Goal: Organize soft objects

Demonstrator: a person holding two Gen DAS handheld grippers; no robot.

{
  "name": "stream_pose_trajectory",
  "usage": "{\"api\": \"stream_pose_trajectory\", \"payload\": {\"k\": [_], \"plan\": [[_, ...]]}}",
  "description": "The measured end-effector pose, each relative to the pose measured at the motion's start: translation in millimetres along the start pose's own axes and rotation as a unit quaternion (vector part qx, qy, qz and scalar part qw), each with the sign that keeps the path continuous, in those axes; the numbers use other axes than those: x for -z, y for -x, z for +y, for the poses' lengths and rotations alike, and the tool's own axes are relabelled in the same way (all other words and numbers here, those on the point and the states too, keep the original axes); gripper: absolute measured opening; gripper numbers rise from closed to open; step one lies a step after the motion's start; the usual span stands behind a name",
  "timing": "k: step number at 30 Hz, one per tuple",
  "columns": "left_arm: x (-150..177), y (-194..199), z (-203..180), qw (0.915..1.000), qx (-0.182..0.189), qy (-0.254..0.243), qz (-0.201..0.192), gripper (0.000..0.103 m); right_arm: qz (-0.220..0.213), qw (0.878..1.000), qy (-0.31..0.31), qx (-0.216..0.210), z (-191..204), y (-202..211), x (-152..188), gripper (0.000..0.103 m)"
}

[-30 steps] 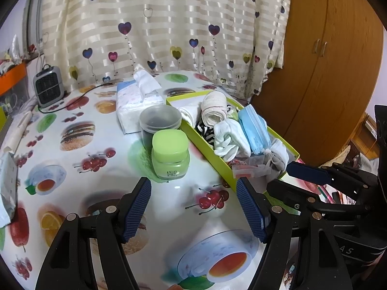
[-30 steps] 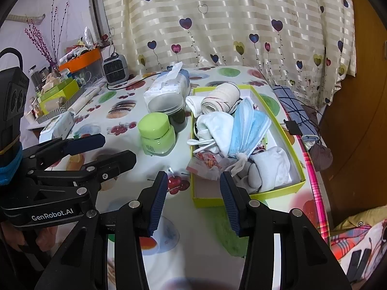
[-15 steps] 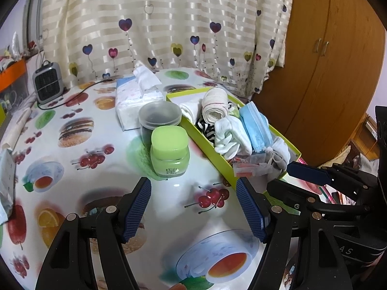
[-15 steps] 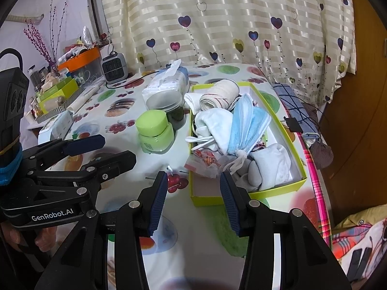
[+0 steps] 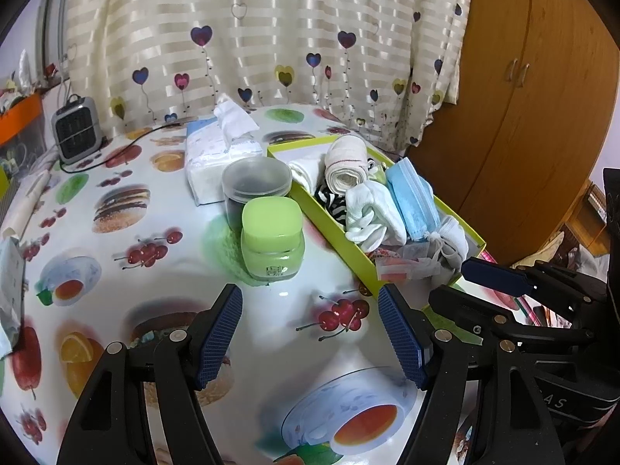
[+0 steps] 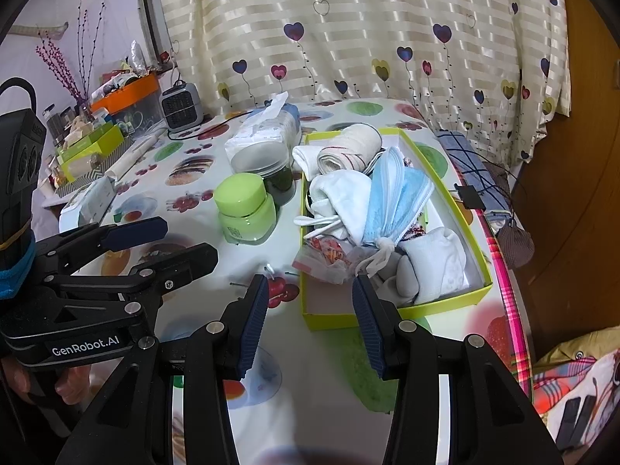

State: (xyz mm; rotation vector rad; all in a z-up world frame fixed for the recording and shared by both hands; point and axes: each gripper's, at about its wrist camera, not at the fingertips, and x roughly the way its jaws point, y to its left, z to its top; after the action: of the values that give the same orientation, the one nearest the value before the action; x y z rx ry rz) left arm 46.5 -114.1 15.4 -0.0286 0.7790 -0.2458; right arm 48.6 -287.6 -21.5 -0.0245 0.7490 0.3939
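Our right gripper [image 6: 308,319] hangs half-spread and empty over the near rim of the green box [image 6: 449,302]; the left gripper [image 5: 310,335] gapes empty beside it. We should drop straight onto the masks [image 6: 395,201] piled inside, pinching cloth, not loops

Lighting was soft and even daylight through the striped cream heart-print curtain [image 5: 271,38] at twelve o'clock. The glossy fruit-print tablecloth [image 5: 116,271] showed faint glare. Strong fisheye bending and dark vignetting marked all edges; focus was sharp.
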Motion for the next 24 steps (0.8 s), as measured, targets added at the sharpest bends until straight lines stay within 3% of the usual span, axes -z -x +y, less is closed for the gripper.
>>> {"api": "stream_pose_trajectory", "payload": {"k": [24], "plan": [[1.5,-1.2,0.5,1.0000,-0.001,0.000,0.002,0.072,0.002,1.000,0.000,0.000,-1.3,-1.9,2.2,0.046]]}}
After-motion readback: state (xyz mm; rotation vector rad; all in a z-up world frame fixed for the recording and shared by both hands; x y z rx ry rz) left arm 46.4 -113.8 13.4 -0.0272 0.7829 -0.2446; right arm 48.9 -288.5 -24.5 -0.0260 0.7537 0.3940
